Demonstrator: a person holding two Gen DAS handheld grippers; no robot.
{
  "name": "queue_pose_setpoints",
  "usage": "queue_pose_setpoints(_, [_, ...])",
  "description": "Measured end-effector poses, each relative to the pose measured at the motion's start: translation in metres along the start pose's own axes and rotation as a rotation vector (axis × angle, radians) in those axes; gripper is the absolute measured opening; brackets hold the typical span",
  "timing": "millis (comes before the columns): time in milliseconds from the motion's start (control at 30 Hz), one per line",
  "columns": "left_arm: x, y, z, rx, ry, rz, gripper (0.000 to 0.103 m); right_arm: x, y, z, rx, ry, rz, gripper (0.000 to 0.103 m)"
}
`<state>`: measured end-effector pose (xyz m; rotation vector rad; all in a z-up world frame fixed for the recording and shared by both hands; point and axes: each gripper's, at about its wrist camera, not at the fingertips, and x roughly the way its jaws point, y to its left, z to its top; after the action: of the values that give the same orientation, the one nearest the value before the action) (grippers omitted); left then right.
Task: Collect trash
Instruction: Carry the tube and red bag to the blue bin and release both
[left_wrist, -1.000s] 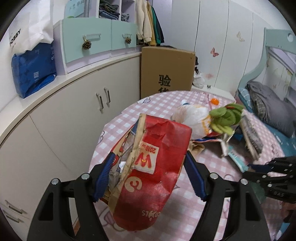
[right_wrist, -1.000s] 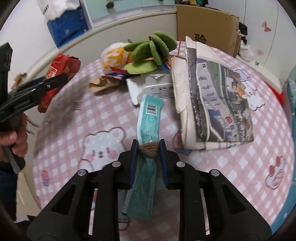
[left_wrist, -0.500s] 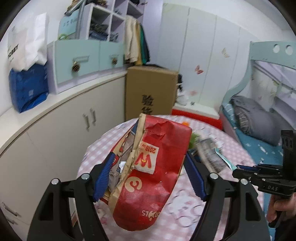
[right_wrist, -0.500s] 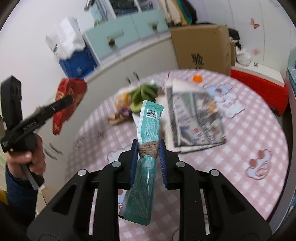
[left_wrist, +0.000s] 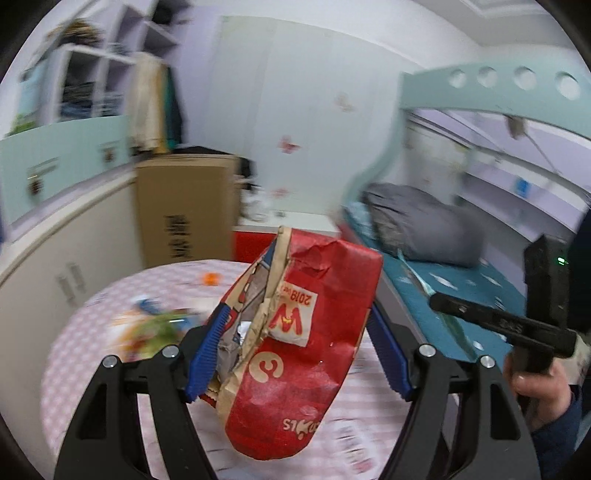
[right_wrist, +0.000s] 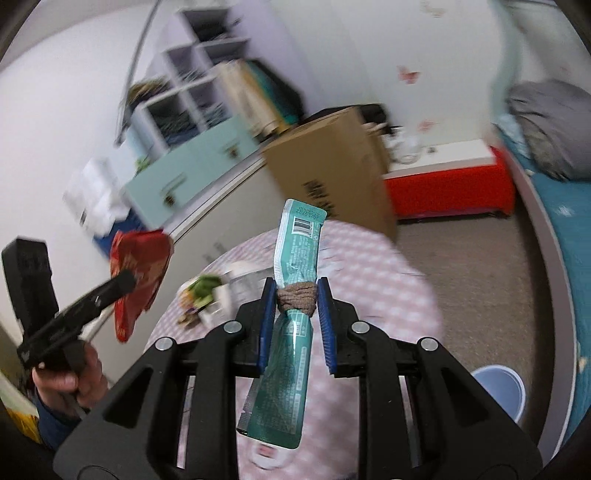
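My left gripper (left_wrist: 295, 354) is shut on a crumpled red paper bag (left_wrist: 306, 343) and holds it in the air above the pink checked table (left_wrist: 92, 332). The bag also shows at the left of the right wrist view (right_wrist: 138, 273). My right gripper (right_wrist: 295, 321) is shut on a teal wrapper (right_wrist: 291, 306) with a brown band round its middle, lifted above the table (right_wrist: 388, 295). The right gripper shows at the right of the left wrist view (left_wrist: 498, 325). More trash and a green plush (right_wrist: 203, 288) lie on the table.
A blue bucket (right_wrist: 498, 391) stands on the floor at the lower right of the right wrist view. A cardboard box (right_wrist: 332, 173), a red low bench (right_wrist: 450, 192), white cabinets (left_wrist: 55, 266) and a bed with a grey pillow (left_wrist: 417, 221) surround the table.
Both grippers have risen and swung to the right with their loads. The table has dropped lower in both views, and the bed, floor and bucket have come into view.
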<state>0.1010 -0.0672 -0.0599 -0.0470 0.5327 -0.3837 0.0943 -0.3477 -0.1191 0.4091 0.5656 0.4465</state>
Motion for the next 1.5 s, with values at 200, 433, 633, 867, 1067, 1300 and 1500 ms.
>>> queue_pose_setpoints(200, [0.053, -0.078, 0.005, 0.045, 0.071, -0.182, 0.073, -0.051, -0.087, -0.004, 0.161, -0.073, -0.117, 0.022])
queue_pose_setpoints(433, [0.142, -0.161, -0.011, 0.050, 0.248, -0.331, 0.073, -0.072, -0.185, -0.036, 0.336, -0.044, -0.262, 0.022])
queue_pose_setpoints(633, [0.218, -0.218, -0.052, 0.067, 0.417, -0.339, 0.073, -0.059, -0.245, -0.075, 0.460, 0.034, -0.327, 0.022])
queue_pose_setpoints(867, [0.305, -0.259, -0.108, 0.106, 0.642, -0.297, 0.073, -0.031, -0.314, -0.120, 0.620, 0.112, -0.360, 0.022])
queue_pose_setpoints(1067, [0.359, -0.271, -0.142, 0.104, 0.778, -0.264, 0.073, -0.010, -0.346, -0.141, 0.692, 0.164, -0.356, 0.023])
queue_pose_setpoints(1300, [0.398, -0.277, -0.169, 0.137, 0.940, -0.195, 0.080, 0.009, -0.383, -0.169, 0.810, 0.223, -0.350, 0.067])
queue_pose_setpoints(1500, [0.401, -0.267, -0.169, 0.137, 0.926, -0.162, 0.082, -0.004, -0.386, -0.179, 0.849, 0.198, -0.379, 0.086])
